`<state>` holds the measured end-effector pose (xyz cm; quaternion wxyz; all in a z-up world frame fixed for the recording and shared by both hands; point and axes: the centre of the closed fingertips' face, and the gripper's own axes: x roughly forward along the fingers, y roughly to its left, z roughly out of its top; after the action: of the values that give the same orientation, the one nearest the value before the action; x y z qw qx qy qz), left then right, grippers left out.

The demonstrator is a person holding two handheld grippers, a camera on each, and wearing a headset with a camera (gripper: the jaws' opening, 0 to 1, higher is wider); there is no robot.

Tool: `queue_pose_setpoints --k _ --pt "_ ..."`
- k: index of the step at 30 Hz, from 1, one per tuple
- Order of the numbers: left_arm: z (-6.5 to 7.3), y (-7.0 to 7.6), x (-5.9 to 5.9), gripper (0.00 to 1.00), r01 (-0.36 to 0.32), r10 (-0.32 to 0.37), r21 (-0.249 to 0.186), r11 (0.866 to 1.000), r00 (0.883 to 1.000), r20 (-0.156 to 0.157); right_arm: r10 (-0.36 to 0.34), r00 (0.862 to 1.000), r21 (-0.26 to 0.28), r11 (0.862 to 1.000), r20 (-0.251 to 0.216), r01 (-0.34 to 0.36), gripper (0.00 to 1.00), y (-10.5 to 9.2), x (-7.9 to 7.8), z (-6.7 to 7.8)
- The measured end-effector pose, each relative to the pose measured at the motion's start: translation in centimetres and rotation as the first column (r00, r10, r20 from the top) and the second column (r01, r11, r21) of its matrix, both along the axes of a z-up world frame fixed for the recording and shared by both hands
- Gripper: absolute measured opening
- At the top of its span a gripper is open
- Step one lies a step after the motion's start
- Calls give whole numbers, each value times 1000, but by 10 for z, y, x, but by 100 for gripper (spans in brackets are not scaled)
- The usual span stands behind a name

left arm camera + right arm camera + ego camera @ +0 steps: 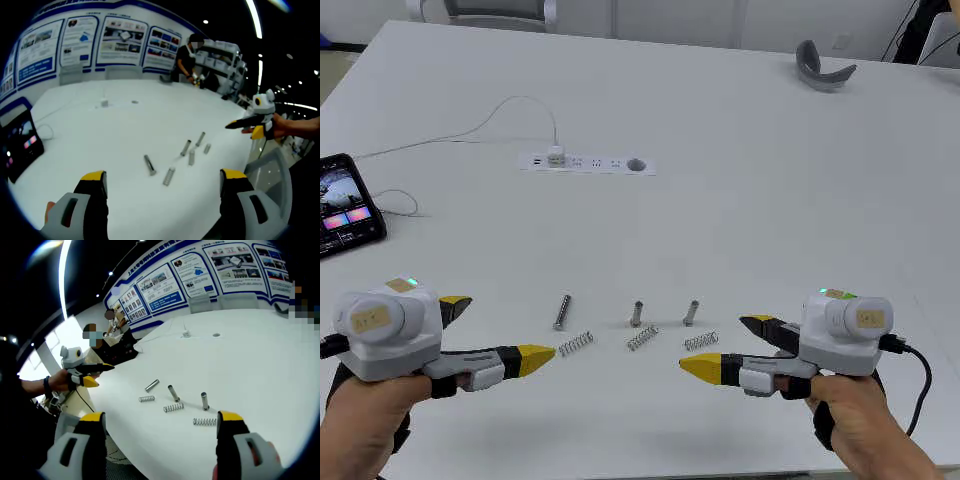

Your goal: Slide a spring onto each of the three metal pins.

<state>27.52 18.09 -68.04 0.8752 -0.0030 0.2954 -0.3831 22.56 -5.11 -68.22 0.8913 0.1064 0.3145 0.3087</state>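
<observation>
found left gripper point(498, 328) at lower left of the head view, gripped by left hand point(365, 415); jaws spread wide, nothing between them. found right gripper point(722, 343) at lower right, gripped by right hand point(850, 415); jaws likewise wide apart and empty. noted yellow tips of both pointing in toward frame centre, just above the table point(770, 200).

located three pins in a row at lower centre, between the grippers: left pin point(562, 311), middle pin point(636, 314), right pin point(691, 313). saw left pin lying flat and slanted; in the right gripper view, took middle and right pins to stand on end, though not with certainty.

located three springs in a second row just below the pins: left spring point(576, 343), middle spring point(642, 338), right spring point(701, 342). saw each lying bare on the table, close to its pin but apart from it; none threaded on. placed left spring near the left gripper's lower tip, not touching; right spring near the right gripper's lower tip, also clear.

recorded a strip point(585, 162) at upper centre with a cable point(490, 120) looping left, a phone point(345, 205) at the left edge with its screen lit, and a grey band point(820, 65) at upper right.
</observation>
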Motion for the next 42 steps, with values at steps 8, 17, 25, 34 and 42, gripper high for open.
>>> queue_pose_setpoints --k 8,17,25,34,42 --pt "1 1 2 95 -2 2 -4 1000 1000 1 6 1000 4 1000 -4 -6 92 1 -2 -1" --pt "1 0 3 95 -4 4 -4 1000 1000 0 8 1000 17 1000 23 -8 96 -1 0 3" --pt "-1 1 4 94 -10 10 -8 1000 1000 -6 3 999 12 1000 40 -3 98 -5 1 4" --pt "-7 0 10 97 -15 15 -3 1000 1000 -12 4 1000 6 1000 28 -4 99 -4 0 1" --pt "-16 -8 16 96 0 0 7 1000 999 -32 2 1000 -5 1000 15 -2 99 -6 -3 -4"
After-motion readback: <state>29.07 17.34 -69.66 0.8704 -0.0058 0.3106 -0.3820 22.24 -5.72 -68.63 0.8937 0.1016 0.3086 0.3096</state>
